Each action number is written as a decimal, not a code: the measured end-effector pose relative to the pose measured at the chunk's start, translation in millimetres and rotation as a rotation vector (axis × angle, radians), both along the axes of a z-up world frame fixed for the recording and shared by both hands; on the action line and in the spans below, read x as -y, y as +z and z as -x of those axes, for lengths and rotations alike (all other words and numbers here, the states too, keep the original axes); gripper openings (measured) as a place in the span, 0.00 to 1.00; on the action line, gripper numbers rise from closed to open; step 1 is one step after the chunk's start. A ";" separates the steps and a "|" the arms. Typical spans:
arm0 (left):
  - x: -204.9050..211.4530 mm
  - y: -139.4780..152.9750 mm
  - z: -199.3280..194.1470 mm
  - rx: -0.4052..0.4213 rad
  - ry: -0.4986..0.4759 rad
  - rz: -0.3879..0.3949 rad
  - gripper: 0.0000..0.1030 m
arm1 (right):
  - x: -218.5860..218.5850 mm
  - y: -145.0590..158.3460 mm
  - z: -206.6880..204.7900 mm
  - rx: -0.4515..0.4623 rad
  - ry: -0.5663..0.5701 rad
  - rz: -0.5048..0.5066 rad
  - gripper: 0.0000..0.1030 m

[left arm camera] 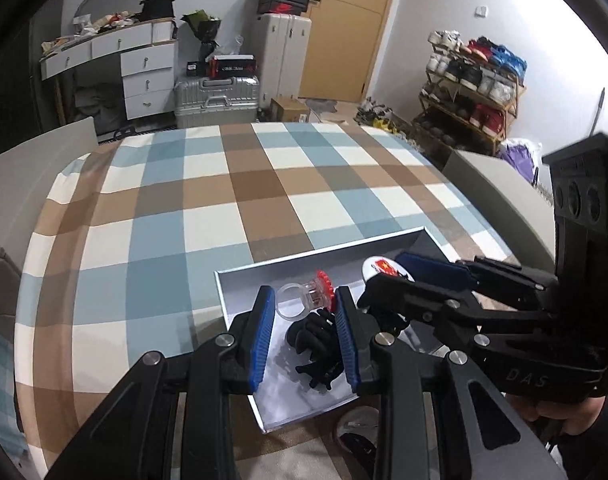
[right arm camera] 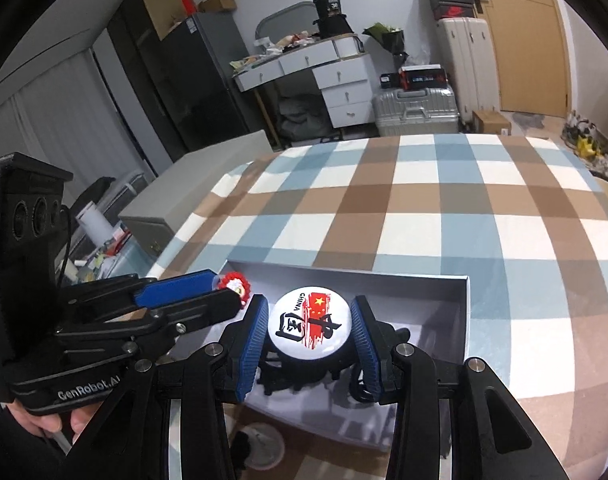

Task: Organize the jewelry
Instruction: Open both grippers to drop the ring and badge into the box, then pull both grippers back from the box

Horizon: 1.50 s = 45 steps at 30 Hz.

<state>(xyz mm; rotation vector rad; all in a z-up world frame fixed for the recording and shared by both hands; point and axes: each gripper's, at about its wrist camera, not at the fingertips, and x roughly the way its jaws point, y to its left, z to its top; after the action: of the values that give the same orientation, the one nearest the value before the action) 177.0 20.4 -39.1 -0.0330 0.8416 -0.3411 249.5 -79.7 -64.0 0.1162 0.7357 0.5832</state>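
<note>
Checked cloth in blue, brown and cream covers the bed (left arm camera: 208, 200), and on its near edge sits a shallow grey box (left arm camera: 240, 280) where the jewelry is being gathered. From the left wrist, the left tongs (left arm camera: 304, 300) stand part-open over the box's near corner, their blue pads closed on a clear plastic ring with a red flower top (left arm camera: 311, 294). Beneath it a black claw clip (left arm camera: 315, 344) already lies in the box. A small round item (left arm camera: 353, 426) rests on the cloth just outside the box's near wall, so I'd judge the sorting midway, with that piece left to do.

From the right wrist, the right tongs (right arm camera: 309, 328) pinch a round white badge with a red flag and black lettering (right arm camera: 309, 326) between both pads, above the middle of the box (right arm camera: 459, 320); it looks not yet set down. The left tongs come in from the left edge, a hand (right arm camera: 56, 420) beneath them.

Behind the bed stand a white drawer desk (right arm camera: 335, 76), silver suitcases (right arm camera: 417, 110), a wooden door (right arm camera: 523, 40) and, seen from the left wrist, a shoe rack (left arm camera: 471, 92).
</note>
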 end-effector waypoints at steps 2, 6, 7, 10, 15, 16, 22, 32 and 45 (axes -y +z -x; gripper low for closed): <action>2.0 -4.2 -1.8 0.000 0.000 -0.022 0.24 | 0.4 -1.8 -2.6 -0.007 -0.009 0.000 0.40; 2.5 -6.9 -2.2 0.000 -0.013 -0.025 0.24 | 0.6 -1.8 -4.9 -0.014 -0.017 -0.010 0.41; 2.1 -6.5 -2.6 0.002 -0.014 -0.022 0.24 | 0.7 -1.8 -5.4 -0.013 -0.018 -0.012 0.41; 2.4 -7.0 -3.6 -0.001 -0.010 -0.024 0.25 | 2.1 -2.4 -5.5 -0.010 -0.026 -0.019 0.42; 5.4 -8.3 1.3 -0.001 -0.052 -0.031 0.39 | 12.2 -2.2 1.4 -0.007 -0.047 -0.045 0.45; 3.9 -7.5 5.1 0.013 -0.052 -0.027 0.52 | 16.4 -1.4 5.5 -0.001 -0.052 -0.058 0.46; -3.7 -1.9 17.3 0.069 -0.025 -0.005 0.68 | 30.2 8.2 26.6 0.068 -0.083 -0.092 0.62; -2.9 16.5 34.4 0.147 0.020 -0.007 0.75 | 36.4 36.1 57.9 0.156 -0.102 -0.115 0.72; 1.5 42.0 55.7 0.189 0.108 -0.064 0.77 | 43.0 70.6 101.8 0.261 -0.137 -0.156 0.84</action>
<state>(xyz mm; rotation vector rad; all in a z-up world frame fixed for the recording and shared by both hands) 121.3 18.9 2.9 0.0133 0.6607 -0.2121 147.7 -122.7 6.6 0.2284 0.4251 0.5125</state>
